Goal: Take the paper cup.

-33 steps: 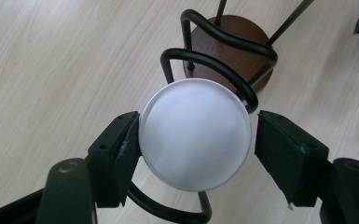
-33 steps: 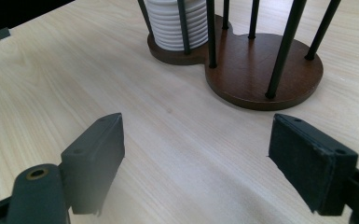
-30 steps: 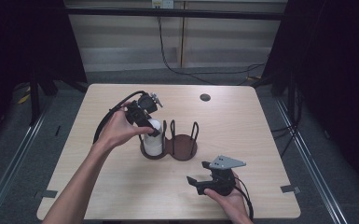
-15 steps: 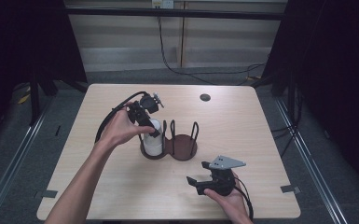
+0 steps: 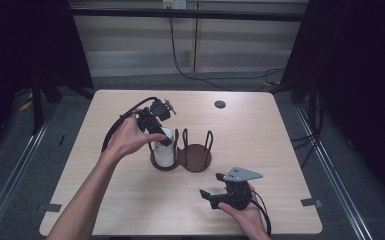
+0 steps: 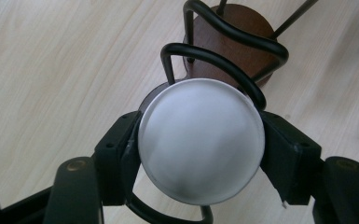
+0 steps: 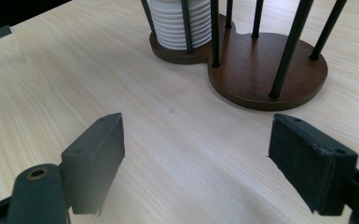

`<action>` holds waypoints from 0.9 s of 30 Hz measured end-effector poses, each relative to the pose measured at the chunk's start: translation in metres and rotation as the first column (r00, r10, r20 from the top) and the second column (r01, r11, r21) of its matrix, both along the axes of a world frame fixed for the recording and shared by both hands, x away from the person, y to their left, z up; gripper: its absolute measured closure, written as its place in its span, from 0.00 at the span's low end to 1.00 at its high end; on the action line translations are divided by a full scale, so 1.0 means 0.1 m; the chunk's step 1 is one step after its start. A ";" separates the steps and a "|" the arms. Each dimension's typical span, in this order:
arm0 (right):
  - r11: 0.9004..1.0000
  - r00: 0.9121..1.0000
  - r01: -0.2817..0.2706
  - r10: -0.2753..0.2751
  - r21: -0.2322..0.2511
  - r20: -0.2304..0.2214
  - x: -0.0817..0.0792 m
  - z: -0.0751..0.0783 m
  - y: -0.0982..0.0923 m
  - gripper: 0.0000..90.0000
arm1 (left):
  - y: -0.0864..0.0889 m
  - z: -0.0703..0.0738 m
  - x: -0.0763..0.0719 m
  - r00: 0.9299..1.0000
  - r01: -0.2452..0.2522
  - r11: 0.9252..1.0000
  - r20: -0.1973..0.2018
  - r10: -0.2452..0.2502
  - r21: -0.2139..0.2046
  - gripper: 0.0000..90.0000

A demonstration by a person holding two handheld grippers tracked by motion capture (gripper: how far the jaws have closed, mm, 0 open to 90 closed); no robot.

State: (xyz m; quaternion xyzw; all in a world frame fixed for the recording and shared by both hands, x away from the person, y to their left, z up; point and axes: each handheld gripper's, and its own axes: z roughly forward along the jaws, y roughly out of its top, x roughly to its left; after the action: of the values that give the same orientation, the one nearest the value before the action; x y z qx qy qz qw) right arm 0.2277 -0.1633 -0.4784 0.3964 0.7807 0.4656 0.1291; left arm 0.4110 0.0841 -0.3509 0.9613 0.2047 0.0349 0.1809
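Table (image 5: 280,150): white cup (image 6: 201,141) upright (axis vertical), left tool (image 6: 200,151) just clamped on it.

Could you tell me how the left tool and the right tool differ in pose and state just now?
The left tool points down over the wire holder, while the right tool rests low near the table's front edge. The left tool's jaws, which have just been closing, press on the white cup stack; the right tool's jaws stand apart with bare table between them. Both have black jaws and are held in a hand.
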 end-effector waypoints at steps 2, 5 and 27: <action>1.000 1.000 0.001 -0.001 0.000 0.000 0.00 0.00 0.00 0.20 | 0.00 0.02 0.00 1.000 0.002 1.000 -0.001 -0.002 -0.002 0.39; 1.000 1.000 0.002 -0.002 0.001 -0.001 0.00 0.00 0.00 0.20 | 0.01 0.04 0.00 1.000 0.004 1.000 -0.008 -0.004 0.003 0.39; 1.000 1.000 -0.002 0.002 0.005 -0.002 0.00 0.00 0.01 0.19 | 0.14 0.29 -0.03 1.000 0.002 0.998 0.007 -0.002 -0.064 0.42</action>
State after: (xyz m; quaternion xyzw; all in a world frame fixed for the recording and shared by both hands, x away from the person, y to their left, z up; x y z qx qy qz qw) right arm 0.2279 -0.1627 -0.4786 0.3965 0.7801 0.4671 0.1269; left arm 0.4078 0.0983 -0.3220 0.9551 0.2042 0.0316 0.2123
